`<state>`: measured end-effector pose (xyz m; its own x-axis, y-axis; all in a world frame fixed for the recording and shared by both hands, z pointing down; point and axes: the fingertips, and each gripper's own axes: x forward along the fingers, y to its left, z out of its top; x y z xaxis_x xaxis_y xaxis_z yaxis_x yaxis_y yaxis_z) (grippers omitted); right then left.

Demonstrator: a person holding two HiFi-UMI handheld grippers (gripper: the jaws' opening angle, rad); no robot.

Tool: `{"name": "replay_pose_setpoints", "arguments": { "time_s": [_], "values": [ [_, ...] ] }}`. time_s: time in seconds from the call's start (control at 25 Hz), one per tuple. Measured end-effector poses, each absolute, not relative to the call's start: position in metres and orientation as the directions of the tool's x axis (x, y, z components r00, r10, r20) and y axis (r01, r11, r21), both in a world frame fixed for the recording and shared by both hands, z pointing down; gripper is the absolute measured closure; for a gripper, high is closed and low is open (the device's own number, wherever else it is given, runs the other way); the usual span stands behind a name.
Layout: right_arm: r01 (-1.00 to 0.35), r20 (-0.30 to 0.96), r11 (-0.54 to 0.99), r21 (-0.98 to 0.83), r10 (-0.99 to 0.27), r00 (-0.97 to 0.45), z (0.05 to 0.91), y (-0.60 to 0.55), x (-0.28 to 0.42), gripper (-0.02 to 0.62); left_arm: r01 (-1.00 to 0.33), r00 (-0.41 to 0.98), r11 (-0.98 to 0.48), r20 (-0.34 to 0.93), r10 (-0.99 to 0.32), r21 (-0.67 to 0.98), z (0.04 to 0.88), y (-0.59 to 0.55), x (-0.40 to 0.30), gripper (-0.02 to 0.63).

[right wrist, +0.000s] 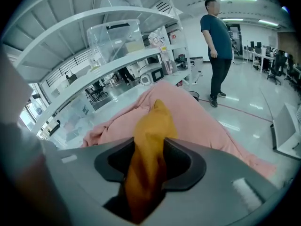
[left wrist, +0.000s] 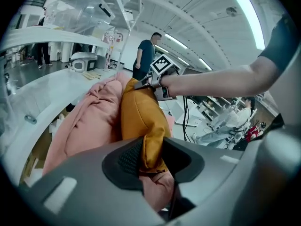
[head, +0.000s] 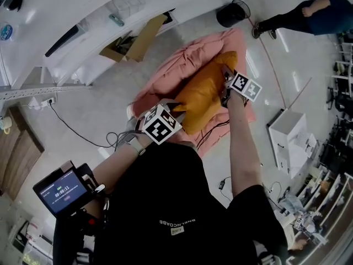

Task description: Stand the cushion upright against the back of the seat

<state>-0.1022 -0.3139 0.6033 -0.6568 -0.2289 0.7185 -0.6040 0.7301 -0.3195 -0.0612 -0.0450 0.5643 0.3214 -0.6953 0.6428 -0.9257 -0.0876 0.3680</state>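
Observation:
A mustard-orange cushion [head: 203,97] lies slanted on a seat draped in pink cloth [head: 172,65]. My left gripper [head: 177,115] is shut on the cushion's near lower corner, and my right gripper [head: 226,88] is shut on its far upper corner. In the left gripper view the cushion [left wrist: 140,114] stands on edge beside the pink cloth [left wrist: 87,121], its corner pinched in the left gripper [left wrist: 149,158]; the right gripper [left wrist: 153,83] holds the far end. In the right gripper view the orange fabric [right wrist: 151,126] is bunched between the jaws of the right gripper [right wrist: 148,163], with pink cloth [right wrist: 202,121] behind.
A black bin [head: 231,13] stands past the seat, and a person [head: 309,12] stands at the far right. A white box [head: 288,131] sits right of the seat. A cardboard box [head: 135,40] lies under a long white shelf [head: 83,21]. Cables [head: 71,128] trail across the floor.

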Motion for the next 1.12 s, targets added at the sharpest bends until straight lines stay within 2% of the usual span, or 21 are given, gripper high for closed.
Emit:
{"name": "replay_pose_setpoints", "arguments": {
  "time_s": [0.36,1.12],
  "values": [
    [-0.599,0.636,0.693,-0.4,-0.261,-0.726,0.543,-0.319,-0.08,0.42,-0.943,0.322,-0.188,0.62,-0.715,0.273,0.524,-0.044,-0.059,0.491],
    [-0.463,0.492,0.695,-0.549,-0.179,-0.852,0.464,-0.319,-0.12,0.413,-0.974,0.224,-0.159,0.58,-0.784,0.161,0.45,-0.043,-0.094,0.497]
  ]
}}
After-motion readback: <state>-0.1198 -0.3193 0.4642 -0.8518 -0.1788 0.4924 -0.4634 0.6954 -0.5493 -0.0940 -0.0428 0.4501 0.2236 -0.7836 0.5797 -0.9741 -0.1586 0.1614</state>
